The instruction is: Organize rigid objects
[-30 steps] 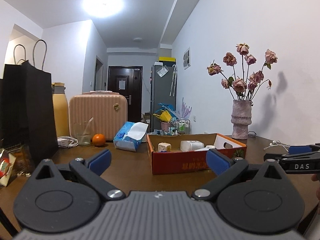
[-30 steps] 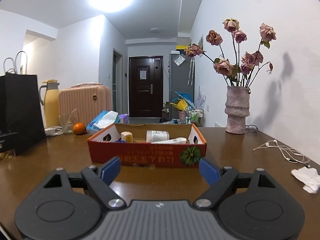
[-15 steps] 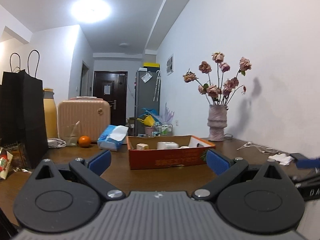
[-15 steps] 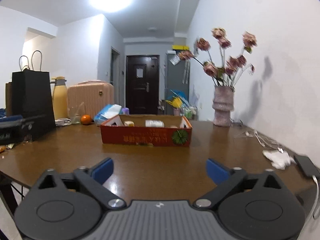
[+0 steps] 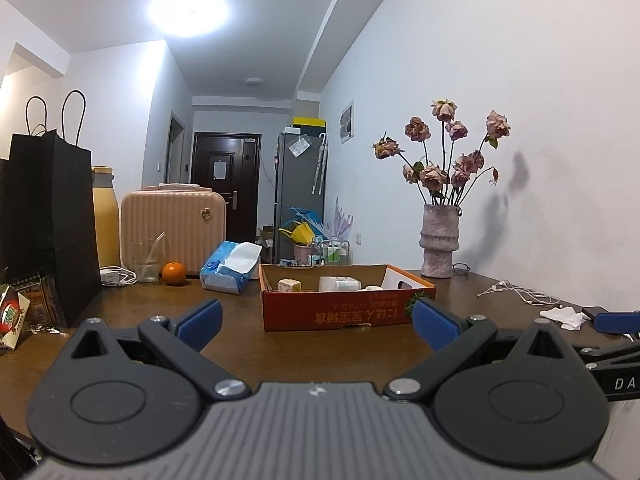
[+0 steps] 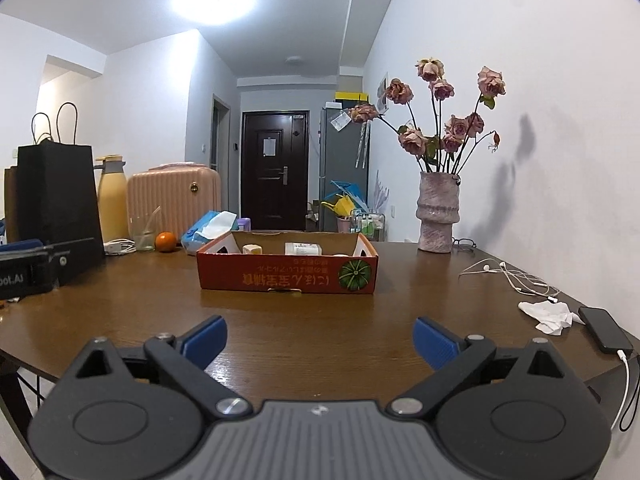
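Note:
A shallow red cardboard box stands in the middle of the brown wooden table. Inside it I see a small cream cube and a white bottle lying on its side. My left gripper is open and empty, held above the table in front of the box. My right gripper is open and empty, further back near the table's front edge. The right gripper's blue tip shows at the far right of the left wrist view.
A black paper bag, yellow flask, pink case, glass, orange and tissue pack stand at the left and back. A vase of dried roses, earphones, crumpled tissue and phone lie at the right.
Both grippers have pulled back from the box over the last second, and both views have shifted; the jaws stay open and empty. Nothing on the table has moved.

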`<action>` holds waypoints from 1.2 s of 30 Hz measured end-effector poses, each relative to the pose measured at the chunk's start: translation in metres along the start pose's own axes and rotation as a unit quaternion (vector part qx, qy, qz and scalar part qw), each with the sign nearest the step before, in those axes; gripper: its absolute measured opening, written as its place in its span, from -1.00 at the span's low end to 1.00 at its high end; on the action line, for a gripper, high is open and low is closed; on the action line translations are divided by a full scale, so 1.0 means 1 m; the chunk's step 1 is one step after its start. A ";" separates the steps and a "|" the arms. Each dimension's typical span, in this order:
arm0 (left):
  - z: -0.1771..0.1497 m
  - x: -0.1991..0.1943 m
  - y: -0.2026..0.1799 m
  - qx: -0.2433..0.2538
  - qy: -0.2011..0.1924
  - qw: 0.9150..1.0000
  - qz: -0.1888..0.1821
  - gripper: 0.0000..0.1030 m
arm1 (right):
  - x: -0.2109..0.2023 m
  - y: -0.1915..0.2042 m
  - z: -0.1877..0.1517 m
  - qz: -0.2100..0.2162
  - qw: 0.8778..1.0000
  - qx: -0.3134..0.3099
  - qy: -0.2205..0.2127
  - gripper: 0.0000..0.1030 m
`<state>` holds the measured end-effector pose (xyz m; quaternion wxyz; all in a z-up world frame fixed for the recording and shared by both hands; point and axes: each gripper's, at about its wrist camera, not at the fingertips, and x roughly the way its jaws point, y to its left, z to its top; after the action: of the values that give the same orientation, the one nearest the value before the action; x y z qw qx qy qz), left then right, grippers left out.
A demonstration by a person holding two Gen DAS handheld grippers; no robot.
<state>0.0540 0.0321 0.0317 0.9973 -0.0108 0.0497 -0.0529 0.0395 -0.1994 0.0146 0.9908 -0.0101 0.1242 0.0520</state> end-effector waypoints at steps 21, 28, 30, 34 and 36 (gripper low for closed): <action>0.001 -0.001 0.000 0.002 0.000 1.000 -0.001 1.00 | 0.001 0.003 0.002 0.001 1.000 -0.004 -0.001 0.94; 0.001 -0.002 0.000 0.004 -0.001 1.000 -0.003 1.00 | 0.001 0.003 0.001 -0.001 1.000 -0.002 -0.001 0.94; 0.001 -0.003 0.000 0.005 -0.001 1.000 -0.004 1.00 | 0.001 0.003 0.001 -0.001 1.000 -0.002 -0.001 0.94; 0.001 -0.003 -0.001 0.006 -0.001 1.000 -0.004 1.00 | 0.002 0.003 0.001 -0.001 1.000 -0.002 0.000 0.94; 0.001 -0.003 -0.001 0.006 -0.001 1.000 -0.003 1.00 | 0.001 0.002 0.001 -0.002 1.000 -0.001 -0.001 0.94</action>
<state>0.0512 0.0313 0.0326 0.9972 -0.0055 0.0486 -0.0565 0.0404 -0.1968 0.0149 0.9910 -0.0113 0.1231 0.0505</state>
